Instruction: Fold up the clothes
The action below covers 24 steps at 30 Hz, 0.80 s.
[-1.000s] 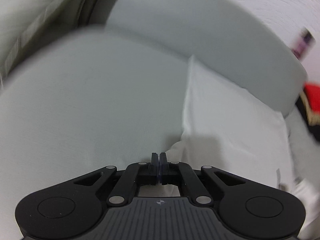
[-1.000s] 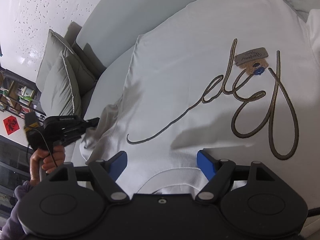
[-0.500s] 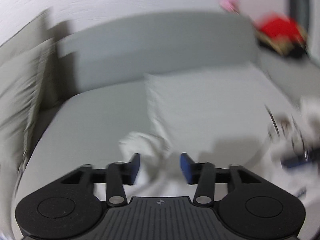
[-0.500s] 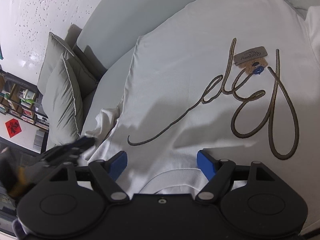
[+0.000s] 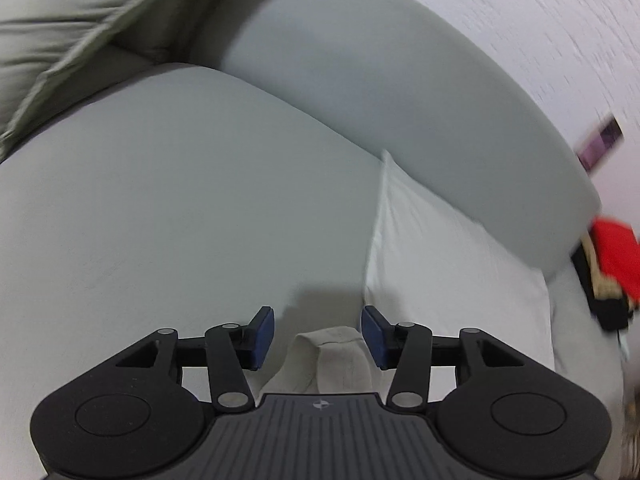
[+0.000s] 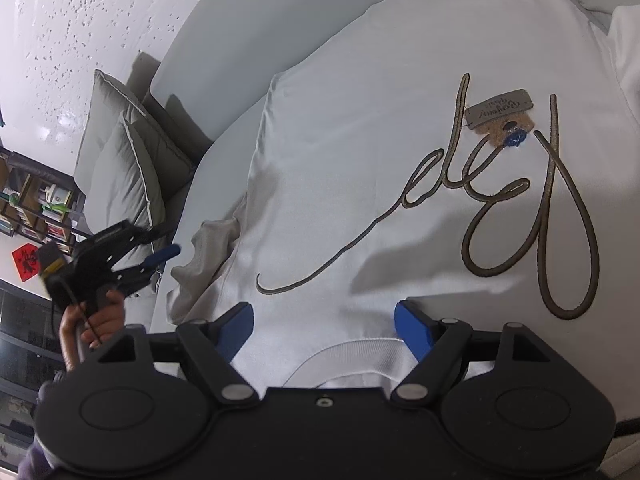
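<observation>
A white sweatshirt [image 6: 380, 140] with brown script lettering and a hang tag [image 6: 498, 110] lies spread on a pale grey sofa seat [image 6: 208, 184]. Its crumpled sleeve [image 6: 208, 248] bunches at the left edge. My right gripper [image 6: 324, 324] is open, hovering over the collar [image 6: 352, 352]. My left gripper [image 5: 317, 336] is open, with the sleeve end [image 5: 332, 356] lying between its fingers; it also shows in the right wrist view [image 6: 156, 262], beside the sleeve. The sweatshirt body [image 5: 452, 264] lies to its right.
The sofa backrest [image 5: 400, 92] runs along the far side. Grey cushions [image 6: 128, 160] lean at the left end. A red and black item [image 5: 612, 264] sits at the right end. A bookshelf [image 6: 28, 208] stands beyond the sofa.
My left gripper let go of the sleeve, opened, swung away and came back over the sleeve end. The sleeve now lies crumpled on the seat. My right gripper barely moved.
</observation>
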Tool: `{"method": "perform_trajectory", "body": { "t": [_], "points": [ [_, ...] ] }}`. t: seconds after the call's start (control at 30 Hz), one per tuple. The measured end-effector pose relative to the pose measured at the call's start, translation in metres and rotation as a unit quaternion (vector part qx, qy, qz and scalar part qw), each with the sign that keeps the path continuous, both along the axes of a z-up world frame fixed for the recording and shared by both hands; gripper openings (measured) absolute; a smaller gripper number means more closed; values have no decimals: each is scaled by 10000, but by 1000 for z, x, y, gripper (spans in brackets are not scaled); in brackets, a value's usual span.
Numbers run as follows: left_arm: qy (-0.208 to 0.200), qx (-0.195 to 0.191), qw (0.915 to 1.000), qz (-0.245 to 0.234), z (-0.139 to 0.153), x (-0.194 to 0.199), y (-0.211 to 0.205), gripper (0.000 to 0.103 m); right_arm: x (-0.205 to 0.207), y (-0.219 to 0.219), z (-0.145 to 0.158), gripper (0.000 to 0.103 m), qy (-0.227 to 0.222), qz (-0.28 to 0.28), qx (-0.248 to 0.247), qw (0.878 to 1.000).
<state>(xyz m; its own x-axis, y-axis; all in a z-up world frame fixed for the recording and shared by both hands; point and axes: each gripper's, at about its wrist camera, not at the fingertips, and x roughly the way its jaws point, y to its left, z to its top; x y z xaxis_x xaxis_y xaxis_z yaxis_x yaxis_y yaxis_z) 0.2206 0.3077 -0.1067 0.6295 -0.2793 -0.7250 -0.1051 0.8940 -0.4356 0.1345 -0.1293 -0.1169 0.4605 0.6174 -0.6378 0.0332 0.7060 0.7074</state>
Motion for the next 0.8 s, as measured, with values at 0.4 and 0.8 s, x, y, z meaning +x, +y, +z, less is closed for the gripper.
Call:
{"method": "perform_trajectory", "body": {
  "t": [0.4,0.8],
  "points": [
    [238,253,9925,-1168,-33,39,0,52,1,-1,-1,77,-37,54,32,10000],
    [-298,2095,9725,-970,-21,42,-23,7,3,1,0,77,-42,80,-34,10000]
  ]
}}
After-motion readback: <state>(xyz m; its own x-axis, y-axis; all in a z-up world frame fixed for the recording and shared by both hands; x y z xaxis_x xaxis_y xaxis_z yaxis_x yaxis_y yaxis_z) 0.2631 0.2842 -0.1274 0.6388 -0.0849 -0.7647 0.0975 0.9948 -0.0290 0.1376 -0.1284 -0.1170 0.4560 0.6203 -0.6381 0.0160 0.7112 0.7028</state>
